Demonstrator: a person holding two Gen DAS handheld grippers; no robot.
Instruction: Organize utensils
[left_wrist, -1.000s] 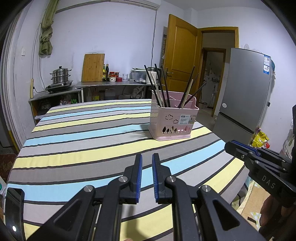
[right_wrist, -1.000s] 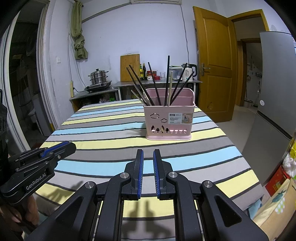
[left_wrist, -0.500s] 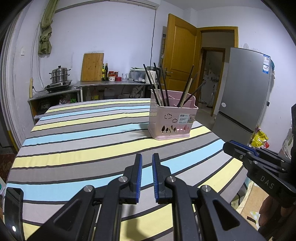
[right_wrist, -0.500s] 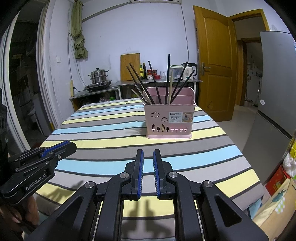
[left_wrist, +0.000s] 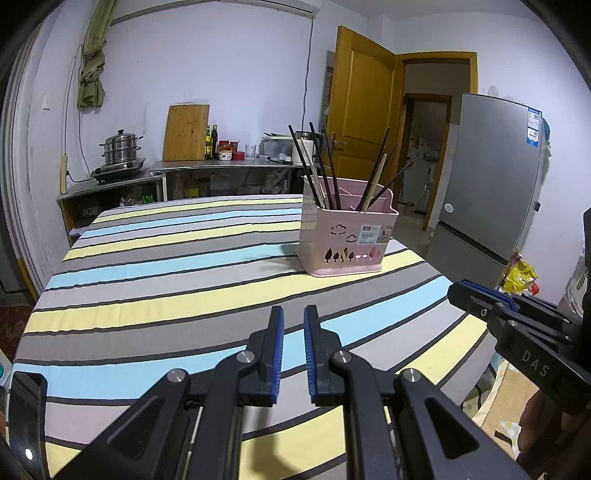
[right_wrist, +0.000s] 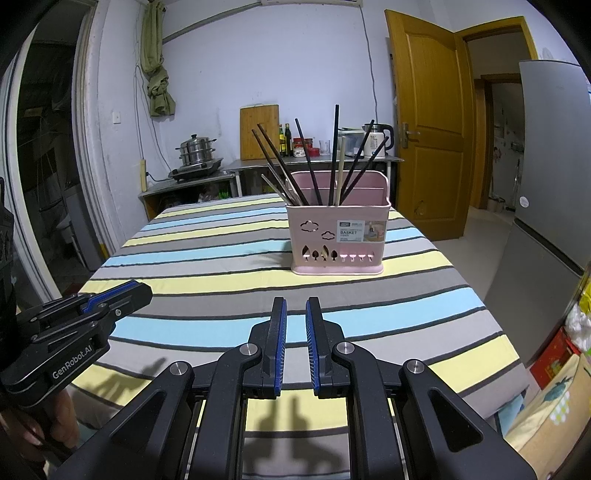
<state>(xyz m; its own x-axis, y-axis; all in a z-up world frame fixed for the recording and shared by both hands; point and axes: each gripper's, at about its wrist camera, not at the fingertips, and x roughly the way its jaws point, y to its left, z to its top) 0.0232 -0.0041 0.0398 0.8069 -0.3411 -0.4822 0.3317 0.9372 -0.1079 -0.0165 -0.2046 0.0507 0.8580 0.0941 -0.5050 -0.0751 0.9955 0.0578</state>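
Nearest the cameras, the left tongs (left_wrist: 293, 321) and the right tongs (right_wrist: 295, 312) are seen side by side above the near edge of the counter (right_wrist: 207, 258), each with a narrow gap between its blue-lined fingers and nothing gripped, so both are released and empty. The left tongs are also caught at the lower left of the right wrist view, the right tongs at the lower right of the left wrist view. The counter is covered by a cloth striped in grey, yellow and pale blue. Well beyond the tongs, toward the far right part of the counter, a pink utensil basket (right_wrist: 338, 236) is set upright, and dark and pale chopsticks (right_wrist: 334, 155) are stood in it, fanned outward. Behind the counter, a steel shelf along the wall is occupied by a steamer pot (right_wrist: 195, 149), a wooden cutting board (right_wrist: 258, 131) and a kettle (right_wrist: 376, 140). A wooden door (right_wrist: 424, 118) and a grey fridge (left_wrist: 491, 173) are seen to the right.
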